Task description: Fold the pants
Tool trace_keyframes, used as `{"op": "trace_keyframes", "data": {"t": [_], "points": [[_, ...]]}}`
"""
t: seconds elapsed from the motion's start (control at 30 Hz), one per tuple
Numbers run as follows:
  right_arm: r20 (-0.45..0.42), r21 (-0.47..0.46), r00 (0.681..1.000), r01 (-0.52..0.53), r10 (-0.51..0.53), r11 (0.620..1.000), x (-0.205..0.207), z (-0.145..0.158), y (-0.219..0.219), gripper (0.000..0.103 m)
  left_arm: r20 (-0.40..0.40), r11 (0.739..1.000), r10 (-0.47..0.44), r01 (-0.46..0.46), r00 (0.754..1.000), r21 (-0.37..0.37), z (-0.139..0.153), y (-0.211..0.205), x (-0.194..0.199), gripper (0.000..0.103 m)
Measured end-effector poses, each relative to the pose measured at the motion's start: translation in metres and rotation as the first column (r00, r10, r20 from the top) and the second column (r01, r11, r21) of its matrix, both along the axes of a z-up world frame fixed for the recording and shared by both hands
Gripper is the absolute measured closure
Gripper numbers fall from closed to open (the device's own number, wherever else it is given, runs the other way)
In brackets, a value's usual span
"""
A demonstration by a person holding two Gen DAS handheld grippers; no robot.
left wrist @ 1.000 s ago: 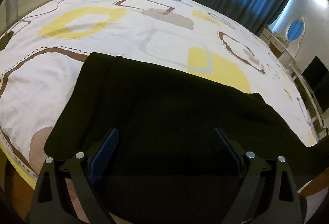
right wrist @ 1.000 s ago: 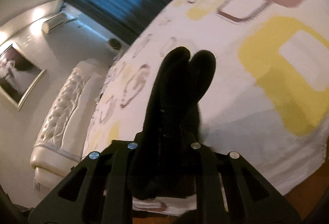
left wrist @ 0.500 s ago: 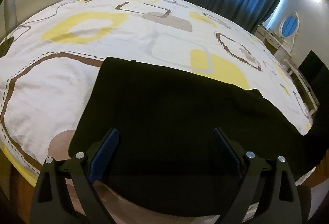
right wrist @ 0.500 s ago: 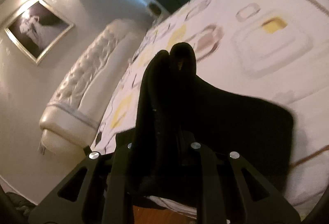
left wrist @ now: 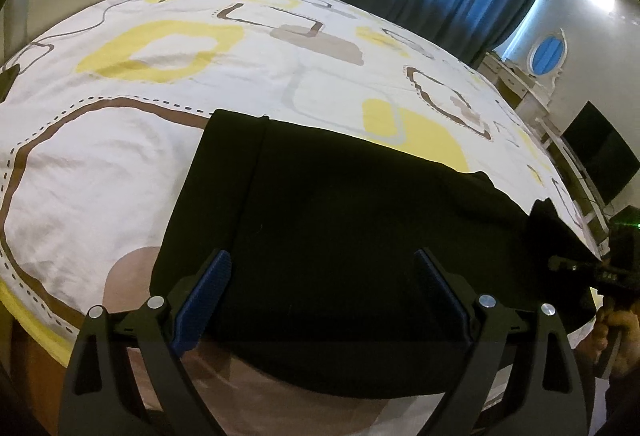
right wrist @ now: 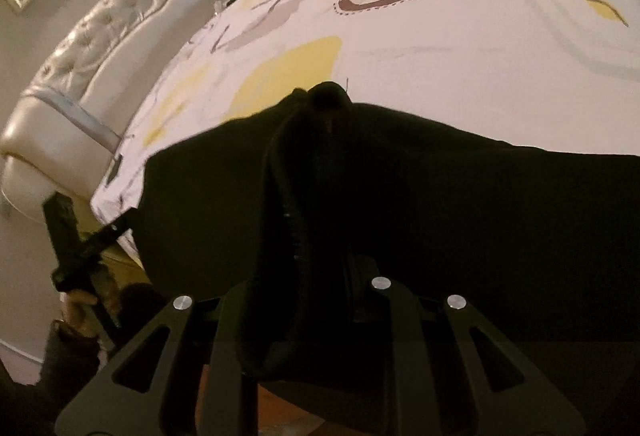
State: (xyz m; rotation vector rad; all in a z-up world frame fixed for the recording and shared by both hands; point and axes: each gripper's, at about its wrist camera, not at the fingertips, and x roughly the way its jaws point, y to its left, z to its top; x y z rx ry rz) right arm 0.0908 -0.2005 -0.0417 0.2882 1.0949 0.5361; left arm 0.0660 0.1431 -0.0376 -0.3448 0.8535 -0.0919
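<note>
The black pants (left wrist: 344,220) are seen spread across the near part of the bed (left wrist: 120,164), over its patterned cover, with their near edge running along the mattress edge. A straight seam or folded edge is visible down the side nearer the headboard (right wrist: 100,48), so a lengthwise fold is judged to be already made (though the dark cloth hides most detail, and this cannot be confirmed). What is left, as far as can be judged, is at least one crosswise fold, in which the held end would be carried over the flat part, followed by smoothing. The left gripper (left wrist: 322,288) is held wide apart above the near edge of the cloth, its blue-padded fingers (left wrist: 204,288) straddling the fabric with nothing pinched between them; whether the tips rest on the cloth cannot be told. The right gripper (right wrist: 320,276) is clamped on a bunched end of the pants, which is drawn up into a thick roll between the fingers and rises past them in the right wrist view. In the left wrist view that same gathered end is seen lifted at the far right, where the cloth is pulled to a point.
</note>
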Motion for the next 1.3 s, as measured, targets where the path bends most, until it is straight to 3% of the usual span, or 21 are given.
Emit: {"op": "trace_keyframes", "data": {"t": [0.27,0.67,0.93,1.3], "points": [[0.031,-0.120,0.999,-0.023,0.027,0.992,-0.003,0.003,0.023,0.086,-0.002,1.000,-0.005,0.005,1.000,0.009,-0.001,-0.001,0.001,0.012],[0.054,-0.180,0.998,-0.035,0.046,0.983,-0.006,0.007,0.039,0.086,-0.002,1.000,-0.004,0.004,1.000,0.007,-0.002,-0.002,0.002,0.012],[0.086,-0.285,0.993,-0.057,0.085,0.957,-0.011,0.006,0.056,0.084,-0.004,1.000,-0.005,0.005,1.000,-0.002,-0.005,-0.002,0.003,0.012],[0.101,-0.333,0.988,-0.076,0.116,0.940,-0.016,0.003,0.070,0.072,-0.004,1.000,-0.003,0.003,1.000,-0.010,-0.006,-0.002,0.004,0.012]]}}
